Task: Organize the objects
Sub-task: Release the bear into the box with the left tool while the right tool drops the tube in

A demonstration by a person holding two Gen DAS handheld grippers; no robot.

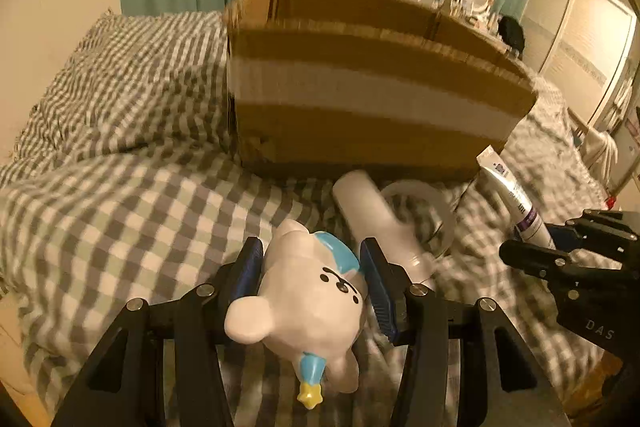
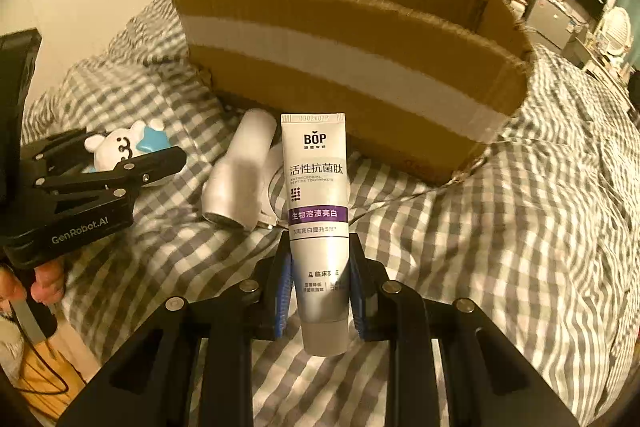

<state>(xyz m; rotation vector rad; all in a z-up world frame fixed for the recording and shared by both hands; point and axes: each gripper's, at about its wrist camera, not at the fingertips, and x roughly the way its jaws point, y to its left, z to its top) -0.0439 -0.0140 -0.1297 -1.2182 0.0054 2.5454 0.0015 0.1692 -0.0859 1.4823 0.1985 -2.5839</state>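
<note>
The left gripper is clamping the bear, its pads pressing the toy's sides, just above the bed. The right gripper is pinching the tube near its cap, crimped end pointing at the box. Both are being carried, so the step in hand looks like the transfer. The box is sitting open further up the bed; a white bottle is lying at its near wall. Next, each load probably needs lifting over that wall before the fingers part.
</note>
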